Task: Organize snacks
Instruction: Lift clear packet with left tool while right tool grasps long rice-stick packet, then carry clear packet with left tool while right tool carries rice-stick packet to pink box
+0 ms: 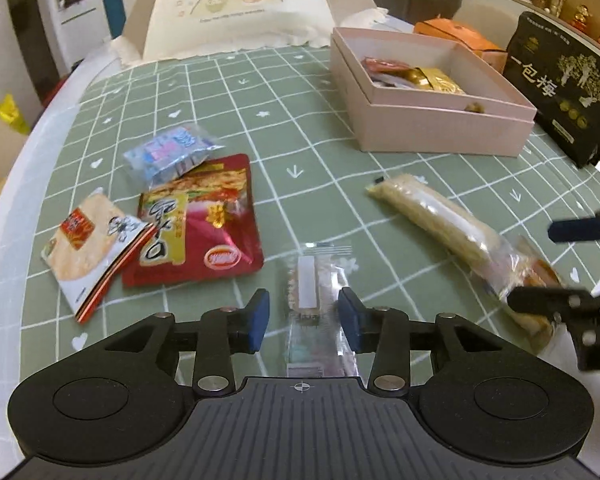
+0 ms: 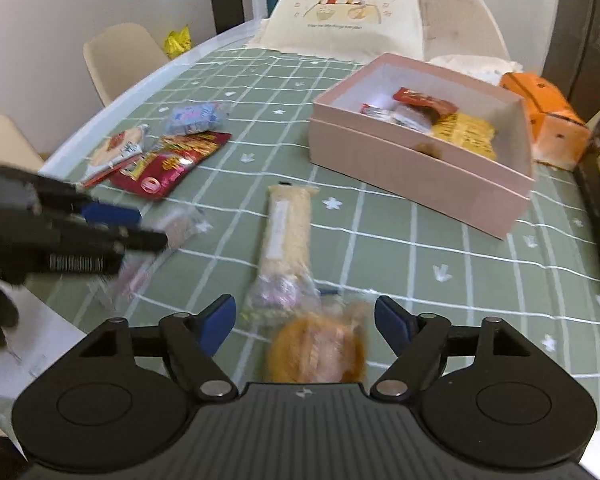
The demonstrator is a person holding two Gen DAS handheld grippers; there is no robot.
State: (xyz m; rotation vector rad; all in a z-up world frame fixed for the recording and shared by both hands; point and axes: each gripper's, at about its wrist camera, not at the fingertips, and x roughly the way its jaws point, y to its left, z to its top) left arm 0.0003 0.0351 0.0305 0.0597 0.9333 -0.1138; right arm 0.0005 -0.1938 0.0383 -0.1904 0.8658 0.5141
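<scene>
**Both tools released over snacks on the checked bench**

The left tool (image 1: pixel 303 316) is hanging over the near edge of the bench (image 1: pixel 320 184), its blue pads standing apart on either side of a small clear-wrapped bar (image 1: pixel 310 284) that is lying flat on the green checked cloth. The pads are not pressing on the wrapper; a gap is showing on each side, so the tool is released.

The right tool (image 2: pixel 305 326) is also standing released, its pads spread wide around a round orange-brown pastry in a clear wrapper (image 2: pixel 318 350), which is resting on the cloth without touching either pad. Just beyond it, a long pale snack stick in clear film (image 2: pixel 286 232) is lying with its far end pointing toward the pink box (image 2: pixel 416 172).

That box is sitting open on the far right of the bench, already holding several packets, red and gold ones among them. To the left, a red pouch (image 1: pixel 198 220), a rice cracker packet (image 1: pixel 88 240) overlapping its near left edge and a blue-and-white packet (image 1: pixel 172 152) touching its far edge are lying in a cluster. A black bag (image 1: pixel 560 84) is standing upright right of the box, and an orange carton (image 2: pixel 548 120) is sitting behind it.
</scene>
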